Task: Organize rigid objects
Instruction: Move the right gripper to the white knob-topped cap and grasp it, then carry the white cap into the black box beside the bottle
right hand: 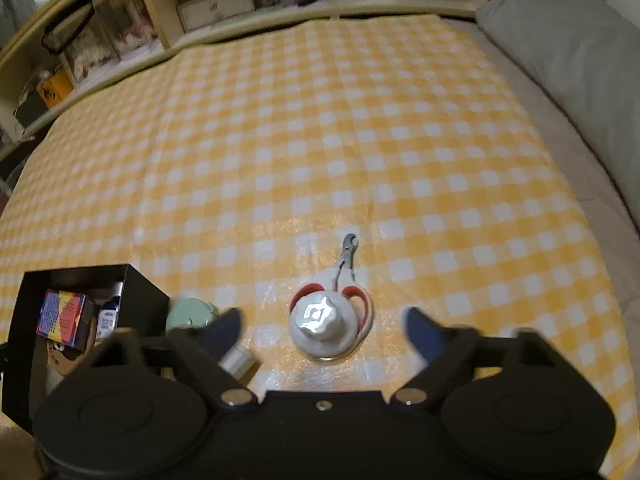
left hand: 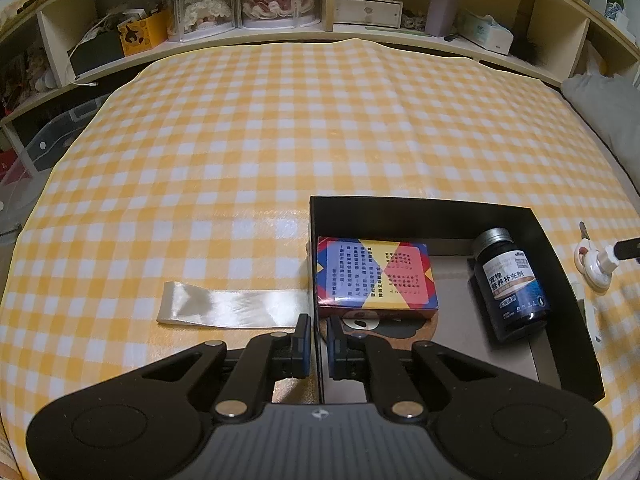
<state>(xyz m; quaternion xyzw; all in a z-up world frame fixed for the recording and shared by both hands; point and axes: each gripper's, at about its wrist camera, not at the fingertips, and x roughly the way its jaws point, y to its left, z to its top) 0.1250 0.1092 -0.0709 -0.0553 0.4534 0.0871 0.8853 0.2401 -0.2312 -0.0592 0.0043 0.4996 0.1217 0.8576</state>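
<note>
A black open box (left hand: 424,208) sits on the yellow checked cloth. Inside it lie a colourful card box (left hand: 374,272), a dark blue bottle (left hand: 510,284) and a bear-print cork coaster (left hand: 384,326). My left gripper (left hand: 318,332) is shut on the box's left wall, one finger inside and one outside. In the right wrist view my right gripper (right hand: 324,330) stands open around a white domed knob-like object (right hand: 322,324), pads clear of it. Red-handled nippers (right hand: 348,264) lie just behind that object. The box (right hand: 144,292) is at the left.
A cream satin ribbon (left hand: 232,304) lies flat left of the box. A mint green round thing (right hand: 188,314) and a small white cylinder (right hand: 240,360) sit between box and right gripper. Shelves (left hand: 320,20) line the back; a grey pillow (right hand: 580,60) is at right.
</note>
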